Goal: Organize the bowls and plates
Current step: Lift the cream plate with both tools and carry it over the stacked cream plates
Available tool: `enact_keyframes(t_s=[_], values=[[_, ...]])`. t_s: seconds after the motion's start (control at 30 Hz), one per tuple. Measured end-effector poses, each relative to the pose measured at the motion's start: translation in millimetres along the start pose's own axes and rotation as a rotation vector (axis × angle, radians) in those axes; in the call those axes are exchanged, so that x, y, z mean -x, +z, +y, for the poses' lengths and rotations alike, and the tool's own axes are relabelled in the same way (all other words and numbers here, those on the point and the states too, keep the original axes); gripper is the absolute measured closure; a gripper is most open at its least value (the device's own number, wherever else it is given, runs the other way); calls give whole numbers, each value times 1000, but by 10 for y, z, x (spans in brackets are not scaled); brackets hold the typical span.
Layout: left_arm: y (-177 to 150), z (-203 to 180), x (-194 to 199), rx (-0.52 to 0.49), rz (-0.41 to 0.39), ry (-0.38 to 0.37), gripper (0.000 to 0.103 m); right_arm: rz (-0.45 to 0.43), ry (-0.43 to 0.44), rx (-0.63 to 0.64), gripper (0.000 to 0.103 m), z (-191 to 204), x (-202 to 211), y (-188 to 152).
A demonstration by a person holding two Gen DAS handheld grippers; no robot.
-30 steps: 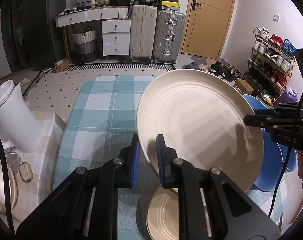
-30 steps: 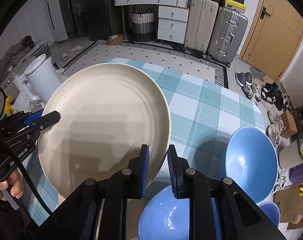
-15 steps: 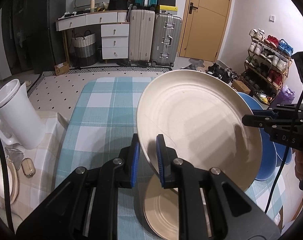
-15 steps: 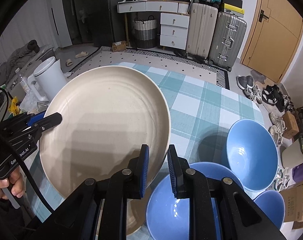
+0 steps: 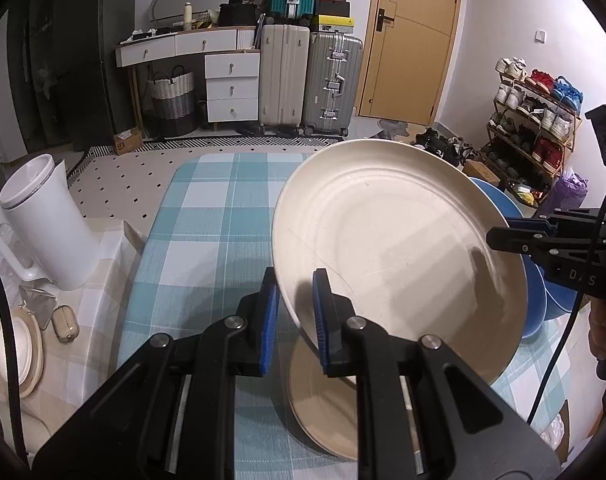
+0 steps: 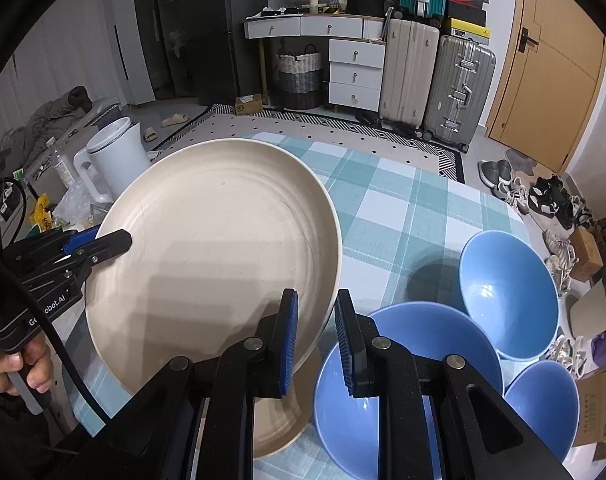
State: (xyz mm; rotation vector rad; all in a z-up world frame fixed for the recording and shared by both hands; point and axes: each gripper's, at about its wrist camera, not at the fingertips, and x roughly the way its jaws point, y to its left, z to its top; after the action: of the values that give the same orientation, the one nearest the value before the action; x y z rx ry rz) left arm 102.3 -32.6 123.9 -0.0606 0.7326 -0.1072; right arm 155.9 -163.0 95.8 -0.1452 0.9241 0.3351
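Observation:
A large cream plate (image 5: 391, 248) (image 6: 219, 256) is held in the air above the checked table by both grippers. My left gripper (image 5: 295, 292) is shut on its near left rim; it also shows in the right wrist view (image 6: 103, 240). My right gripper (image 6: 316, 316) is shut on the opposite rim; it also shows in the left wrist view (image 5: 503, 236). A smaller cream plate (image 5: 323, 404) (image 6: 279, 424) lies on the table under the held one. Three blue bowls stand to the right: a big near one (image 6: 407, 384), a far one (image 6: 507, 292) and a small one (image 6: 543, 404).
The table has a teal checked cloth (image 5: 219, 216). A white jug (image 5: 43, 220) stands on a side surface to the left, with a small case (image 5: 65, 322) near it. Suitcases (image 5: 307, 80), drawers and a shoe rack (image 5: 531, 120) stand beyond the table.
The large plate, held by both grippers, has risen higher above the table; more of the smaller plate and the near blue bowl shows beneath it.

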Motion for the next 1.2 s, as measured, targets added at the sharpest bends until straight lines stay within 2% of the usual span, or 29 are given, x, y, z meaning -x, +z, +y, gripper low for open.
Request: enact_keyframes(t_s=[0.5, 0.87, 1.2], values=[[-283, -155, 221, -16, 2, -11, 90, -21, -6, -6, 84, 82, 223, -370], [-463, -175, 226, -22, 11, -7, 90, -12, 0, -4, 83, 140, 140, -589], [-663, -108, 67, -25, 31, 9, 90, -2, 5, -4, 83, 174, -15, -760]])
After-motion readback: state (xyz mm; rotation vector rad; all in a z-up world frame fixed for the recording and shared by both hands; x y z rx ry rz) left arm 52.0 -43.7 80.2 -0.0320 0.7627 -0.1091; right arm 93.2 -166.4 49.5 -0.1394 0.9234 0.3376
